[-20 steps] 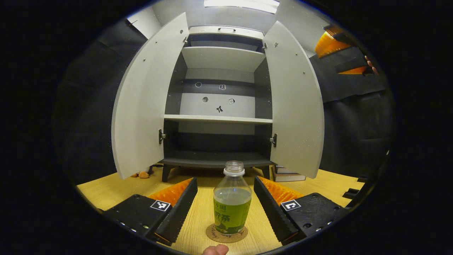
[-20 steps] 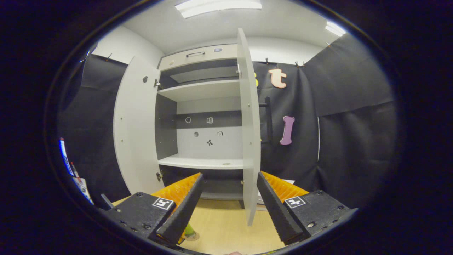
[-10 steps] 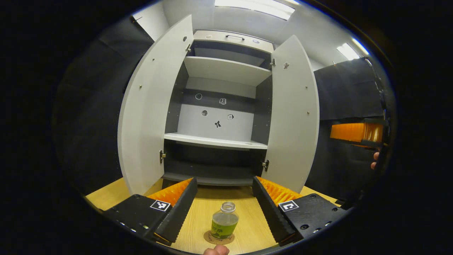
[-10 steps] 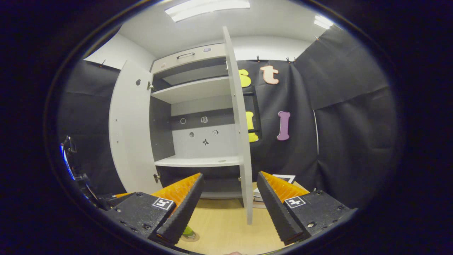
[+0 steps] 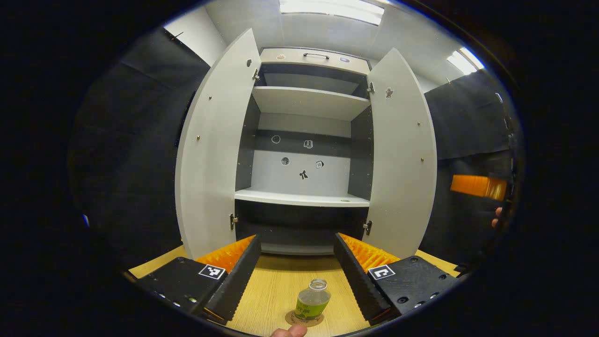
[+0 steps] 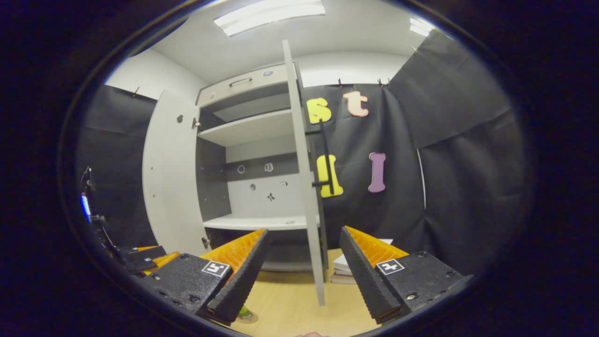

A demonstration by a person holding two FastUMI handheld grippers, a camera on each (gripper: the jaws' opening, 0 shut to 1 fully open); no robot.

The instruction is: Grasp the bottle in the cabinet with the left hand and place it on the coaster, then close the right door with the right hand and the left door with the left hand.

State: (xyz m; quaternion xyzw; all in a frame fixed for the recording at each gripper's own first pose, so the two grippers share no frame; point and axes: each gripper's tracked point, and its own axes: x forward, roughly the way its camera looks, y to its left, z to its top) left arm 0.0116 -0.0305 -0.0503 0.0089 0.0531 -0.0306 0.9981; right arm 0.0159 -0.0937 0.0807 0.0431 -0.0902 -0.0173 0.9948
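Observation:
The green-labelled bottle (image 5: 312, 303) has no cap and stands upright on the round cork coaster (image 5: 303, 320) on the wooden table. My left gripper (image 5: 296, 238) is open, drawn back above the bottle and apart from it. The cabinet (image 5: 304, 140) faces me with the left door (image 5: 210, 150) and the right door (image 5: 402, 154) both swung open. My right gripper (image 6: 304, 230) is open, with the right door (image 6: 306, 187) edge-on just ahead between its fingers and the door's black handle (image 6: 327, 161) on the outer side. The bottle's base (image 6: 243, 312) peeks beside its left finger.
The cabinet shelves (image 5: 302, 199) hold nothing. A stack of books (image 6: 344, 271) lies on the table behind the right door. The right gripper (image 5: 477, 186), with a hand (image 5: 495, 216) on it, shows at the far right. The left gripper (image 6: 140, 257) shows low left.
My left gripper has drawn back and up from the bottle, which stays on the coaster. My right gripper has shifted right, so the right door's outer side and handle now show.

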